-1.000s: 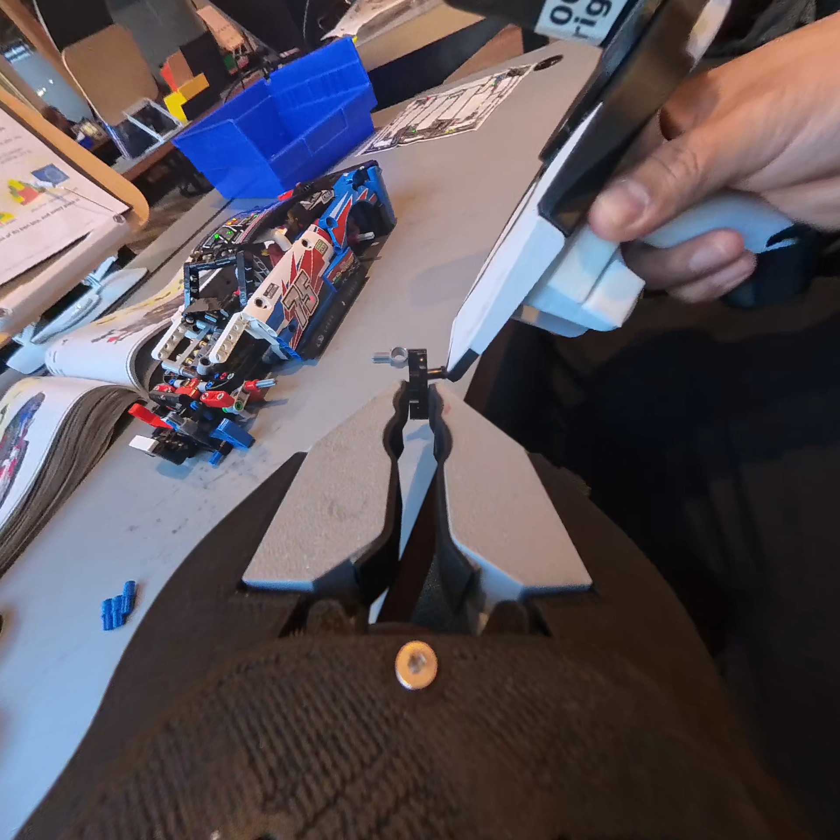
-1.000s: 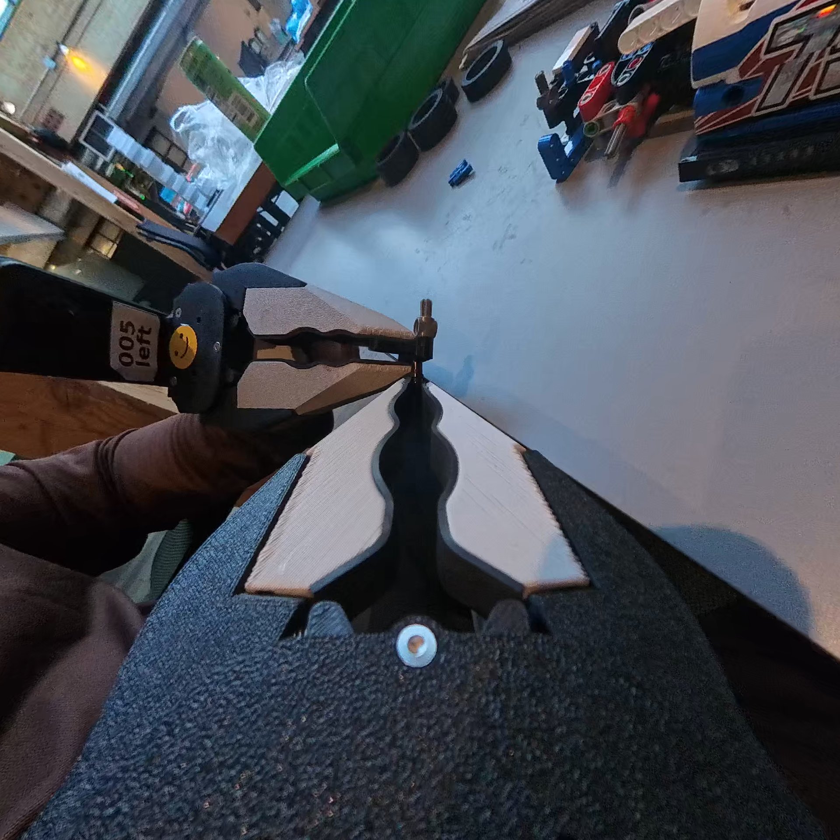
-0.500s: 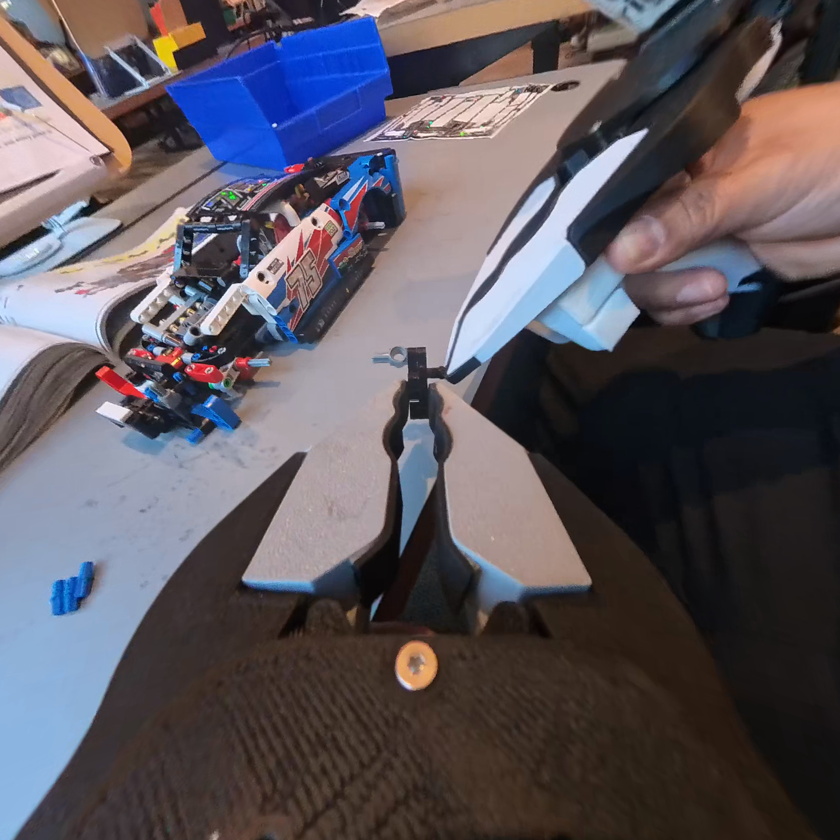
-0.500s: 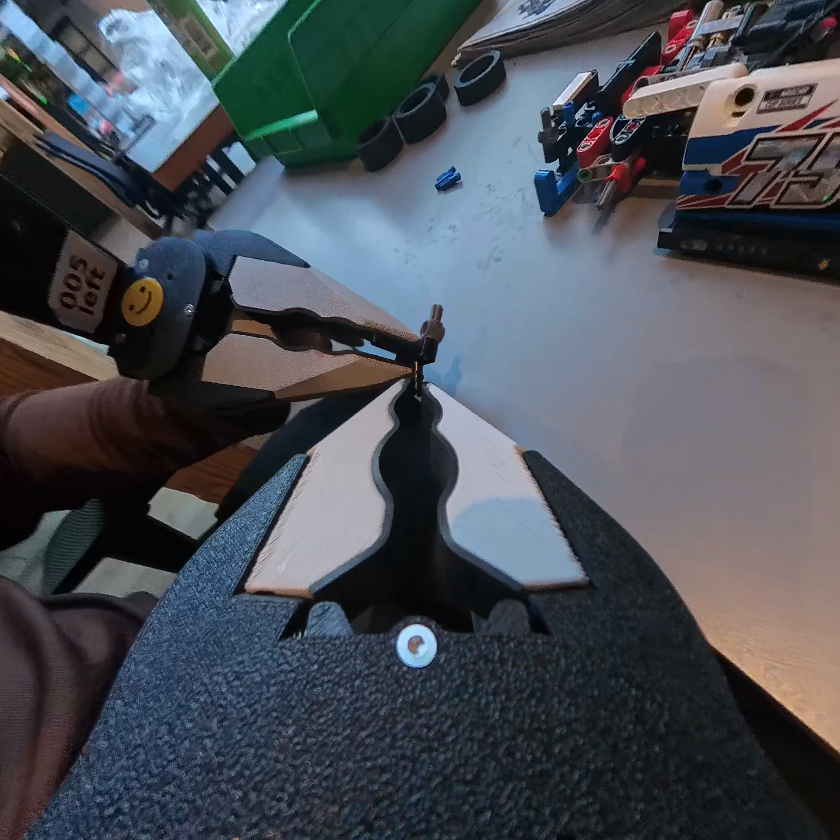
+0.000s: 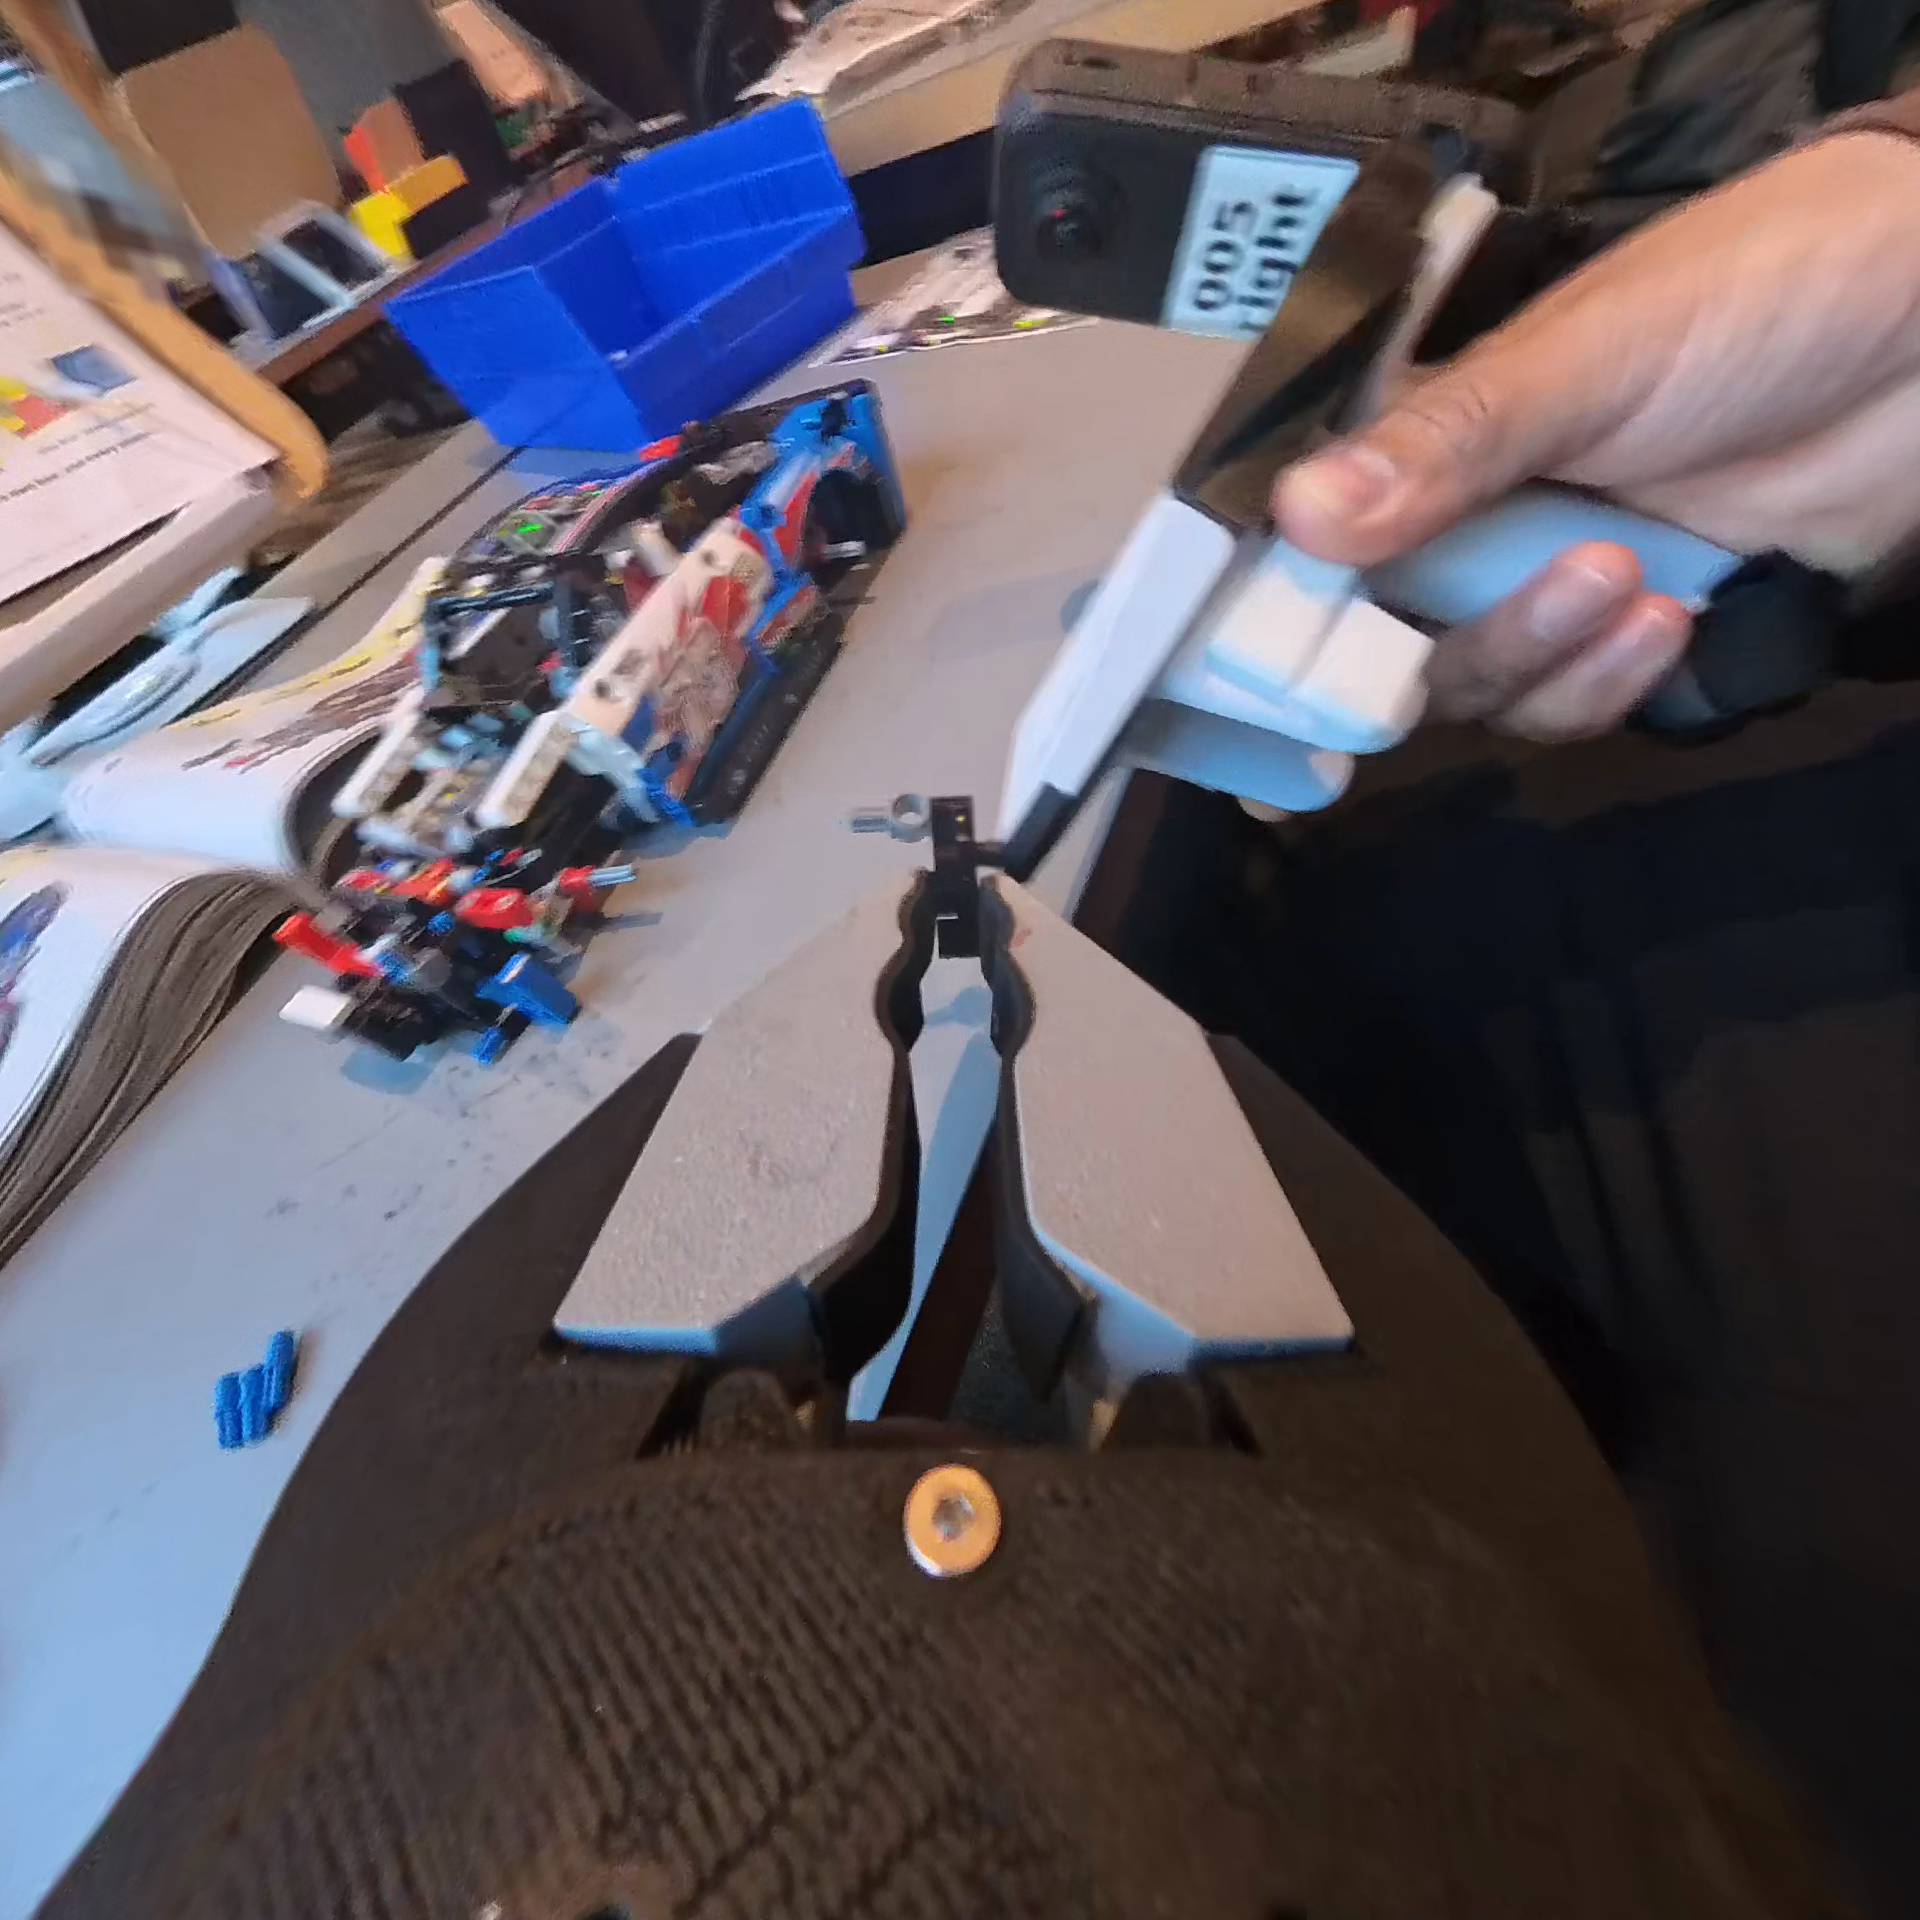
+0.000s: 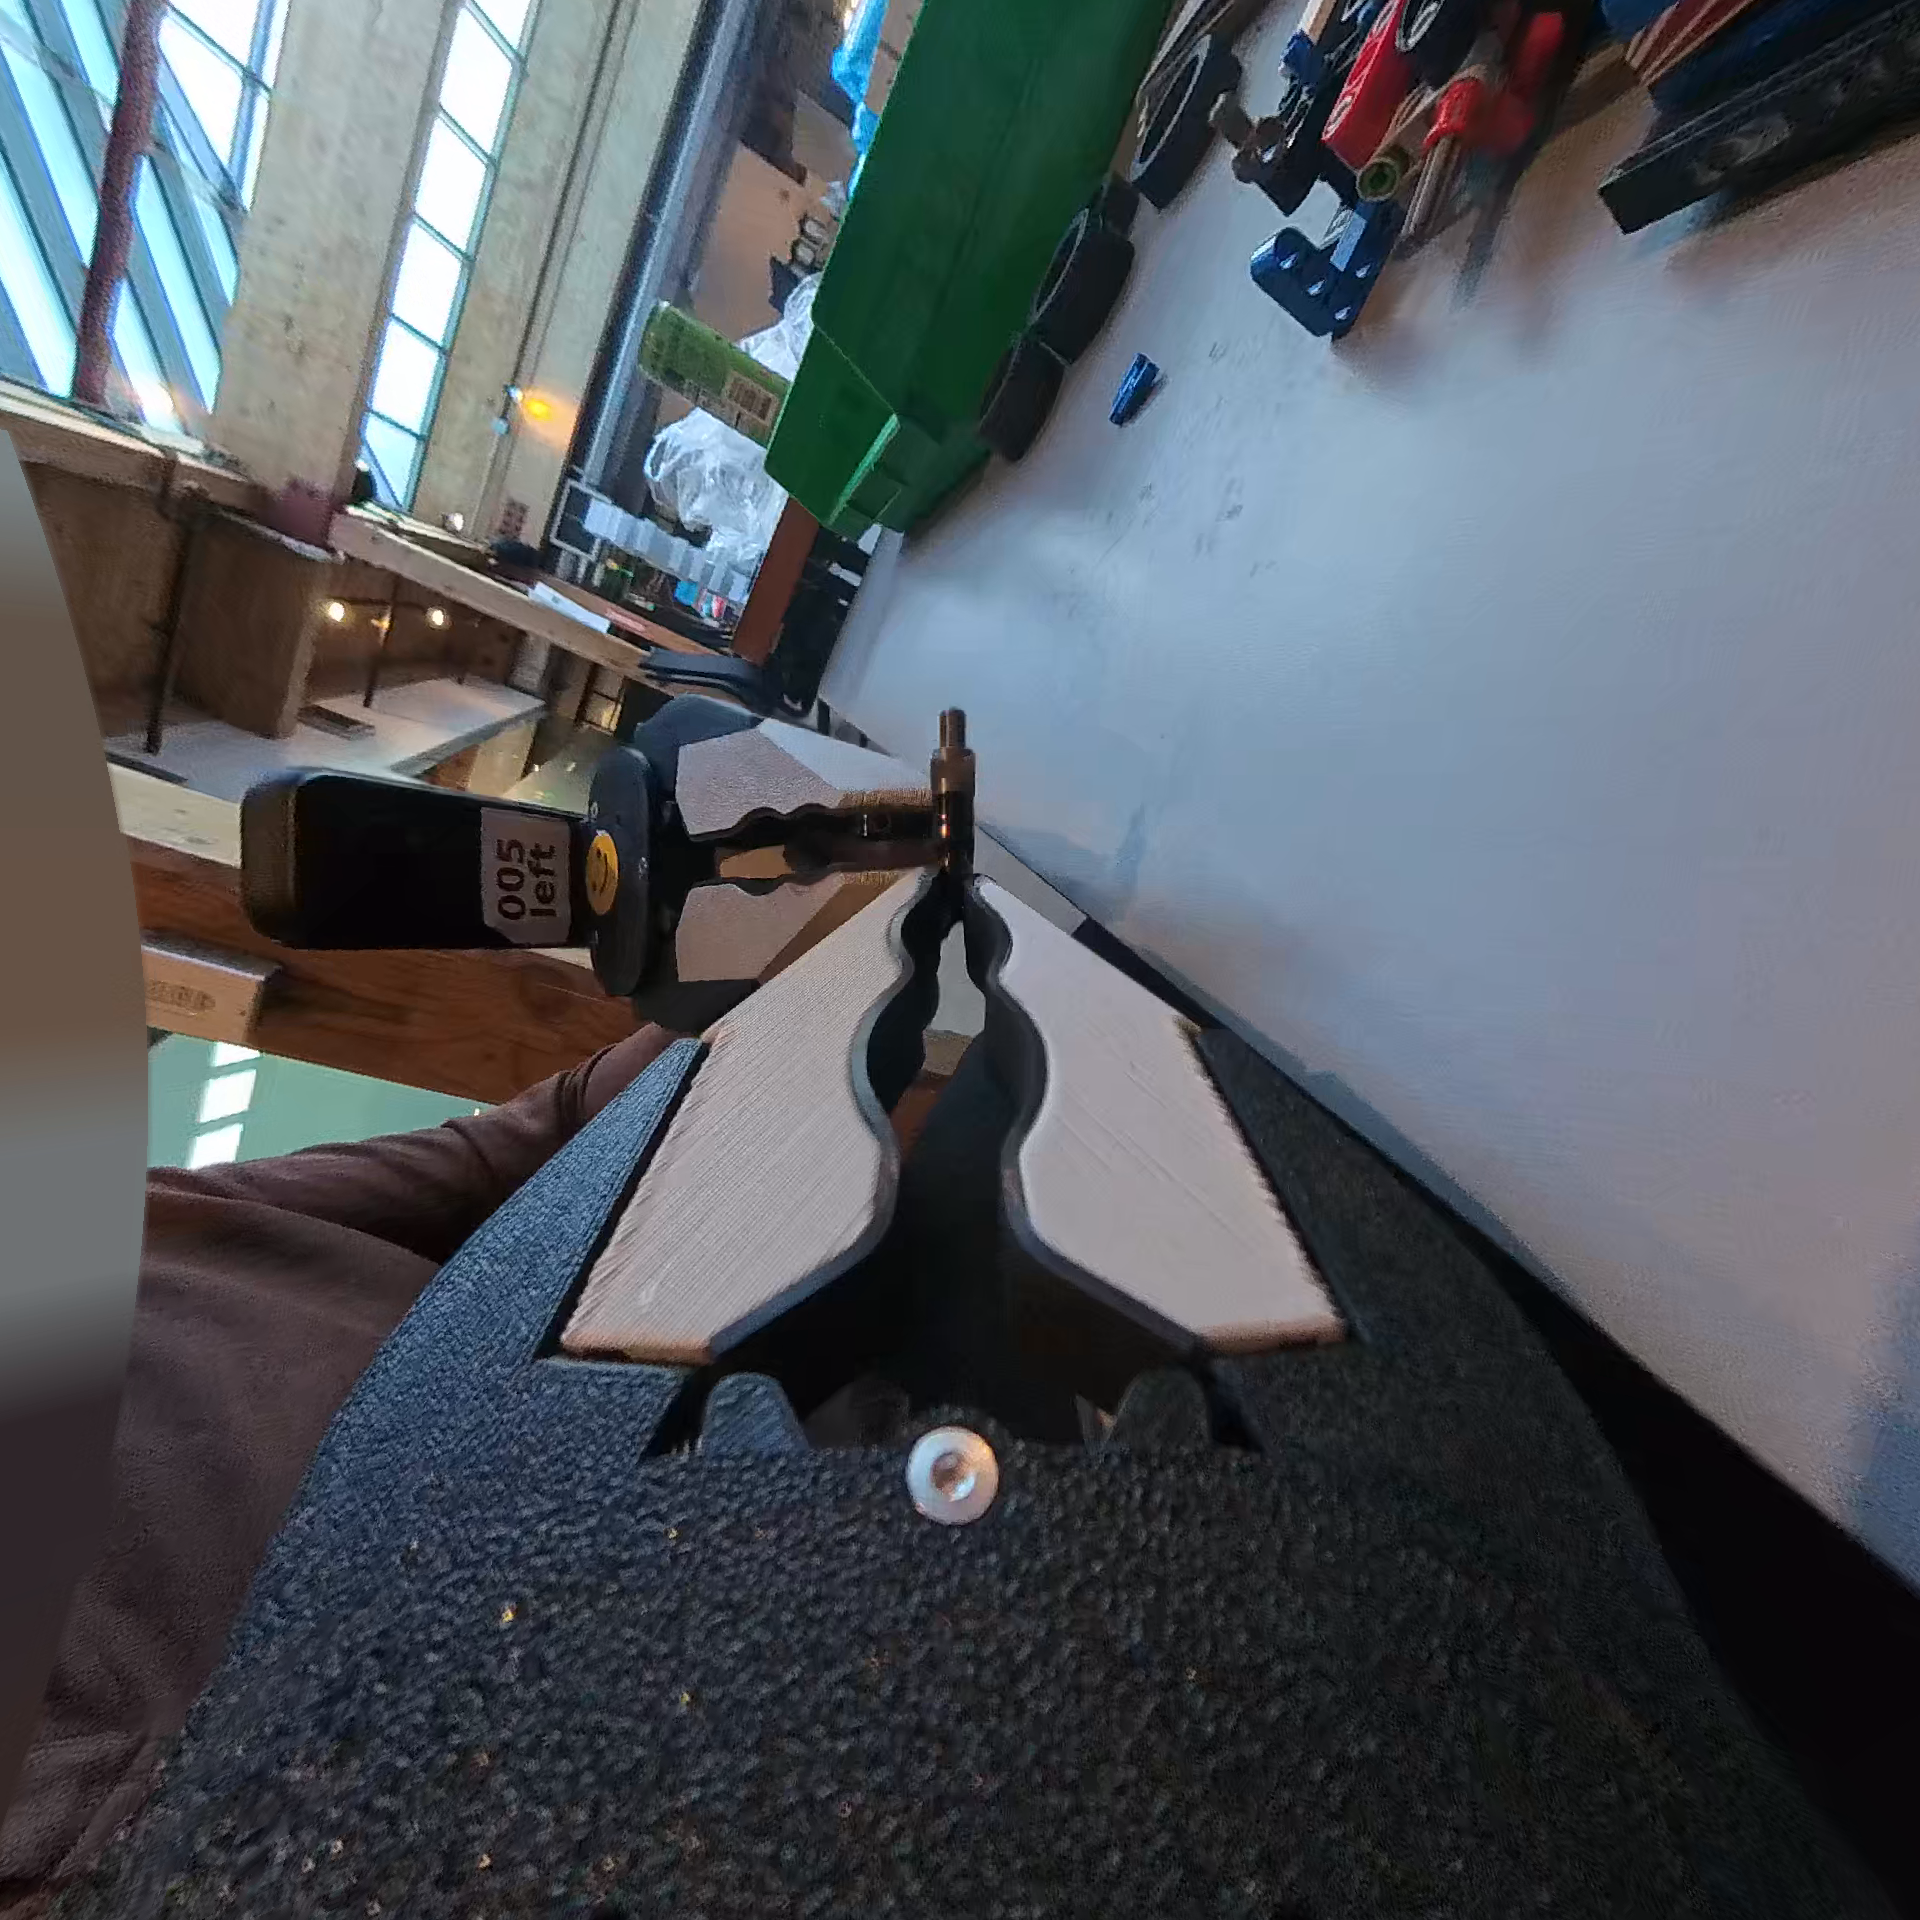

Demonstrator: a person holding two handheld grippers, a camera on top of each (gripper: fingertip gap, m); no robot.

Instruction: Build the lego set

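— Which step?
— Joining a sub-part: left tool (image 5: 954, 896) clamps the small black plastic connector (image 5: 953, 831) off the grey table (image 5: 436, 1122) edge; right tool (image 6: 953, 896) pinches its pin.
— Next?
— Probably press it home, then carry it to the blue-white car model (image 5: 665, 644) at ten o'clock.

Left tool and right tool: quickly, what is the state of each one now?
Left tool: closed on the small black connector piece.
Right tool: closed, its tips at the same piece; the grip itself cannot be told.
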